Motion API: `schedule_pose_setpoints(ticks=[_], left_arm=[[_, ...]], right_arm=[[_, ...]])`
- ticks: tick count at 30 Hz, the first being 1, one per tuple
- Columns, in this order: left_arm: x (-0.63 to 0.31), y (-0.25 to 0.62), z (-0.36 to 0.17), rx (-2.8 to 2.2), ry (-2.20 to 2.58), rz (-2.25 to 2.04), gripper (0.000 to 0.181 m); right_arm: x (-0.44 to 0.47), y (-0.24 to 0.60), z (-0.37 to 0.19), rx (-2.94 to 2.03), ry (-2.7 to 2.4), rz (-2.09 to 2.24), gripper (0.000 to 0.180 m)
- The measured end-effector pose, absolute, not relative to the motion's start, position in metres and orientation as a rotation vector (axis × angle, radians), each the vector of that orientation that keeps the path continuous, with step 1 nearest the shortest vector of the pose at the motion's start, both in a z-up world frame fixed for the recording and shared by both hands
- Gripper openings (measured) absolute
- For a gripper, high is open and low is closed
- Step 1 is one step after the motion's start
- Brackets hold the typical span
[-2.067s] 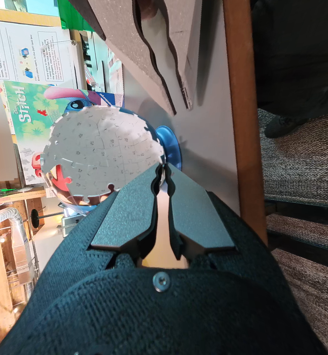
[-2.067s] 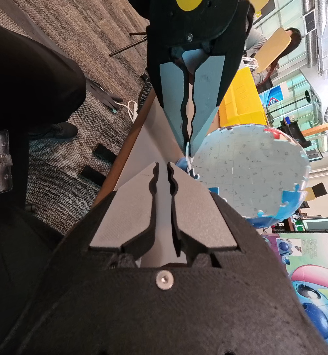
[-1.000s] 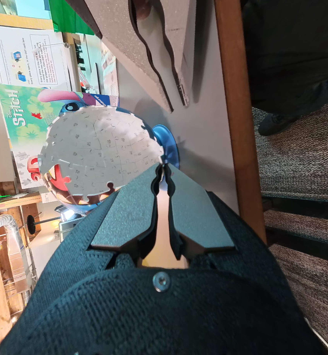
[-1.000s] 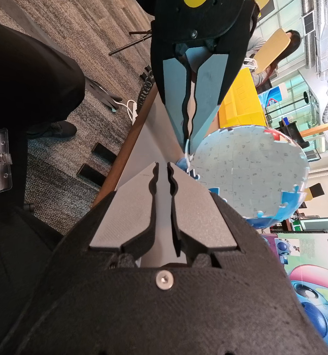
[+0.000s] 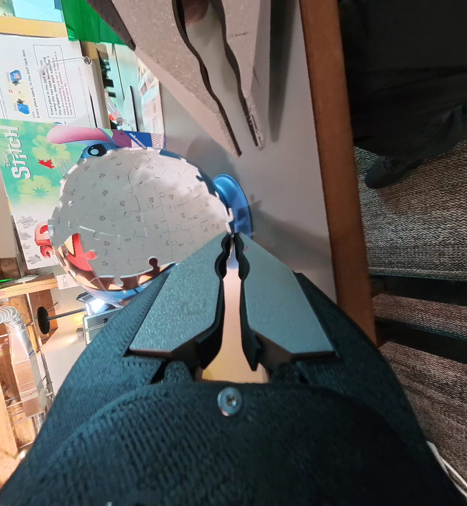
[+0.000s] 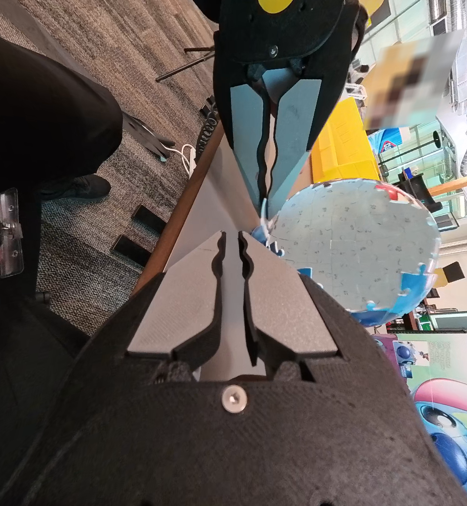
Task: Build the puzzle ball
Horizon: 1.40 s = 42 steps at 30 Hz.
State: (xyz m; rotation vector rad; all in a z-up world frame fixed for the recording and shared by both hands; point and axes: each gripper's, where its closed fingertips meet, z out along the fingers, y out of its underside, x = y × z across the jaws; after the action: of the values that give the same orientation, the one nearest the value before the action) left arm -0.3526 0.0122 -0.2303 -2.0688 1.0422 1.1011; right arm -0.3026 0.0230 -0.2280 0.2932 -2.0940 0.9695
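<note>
Puzzle ball [image 5: 144, 219] rim between left tongs [image 5: 231, 241]; right tongs [image 6: 231, 235] empty

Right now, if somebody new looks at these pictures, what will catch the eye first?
First the half-built puzzle ball, its pale inner side showing, on a blue stand on the grey table. Next the left gripper, its tips pinching the ball's rim near the stand. Behind the ball stands a colourful puzzle box.
</note>
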Motion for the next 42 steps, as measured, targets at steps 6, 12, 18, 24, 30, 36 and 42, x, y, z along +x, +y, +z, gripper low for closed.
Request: schedule_pose_setpoints(ticks=[6, 12, 18, 24, 30, 36, 42], left_arm=[[-0.345, 0.007, -0.226, -2.078, 1.028, 1.149, 0.001], [-0.328, 0.006, -0.216, -2.066, 0.945, 1.239, 0.0], [-0.299, 0.017, -0.213, -2.058, 0.854, 1.236, 0.0], [-0.283, 0.023, -0.216, -2.065, 0.75, 1.218, 0.0], [-0.286, 0.022, -0.22, -2.063, 0.685, 1.178, 0.001], [-0.307, 0.024, -0.22, -2.035, 0.582, 0.988, 0.002], [-0.312, 0.023, -0.215, -2.014, 0.459, 0.761, 0.005]], right_arm=[[-0.302, 0.022, -0.229, 0.304, -2.085, 0.954, 0.007], [-0.302, 0.02, -0.224, 0.316, -2.04, 0.946, 0.01], [-0.289, 0.014, -0.214, 0.381, -1.965, 0.971, 0.013], [-0.271, 0.009, -0.209, 0.489, -1.89, 0.967, 0.0], [-0.273, 0.008, -0.213, 0.486, -1.92, 0.961, 0.0], [-0.296, 0.008, -0.213, 0.302, -2.067, 1.084, 0.0], [-0.303, 0.008, -0.209, 0.159, -2.203, 1.285, 0.0]])
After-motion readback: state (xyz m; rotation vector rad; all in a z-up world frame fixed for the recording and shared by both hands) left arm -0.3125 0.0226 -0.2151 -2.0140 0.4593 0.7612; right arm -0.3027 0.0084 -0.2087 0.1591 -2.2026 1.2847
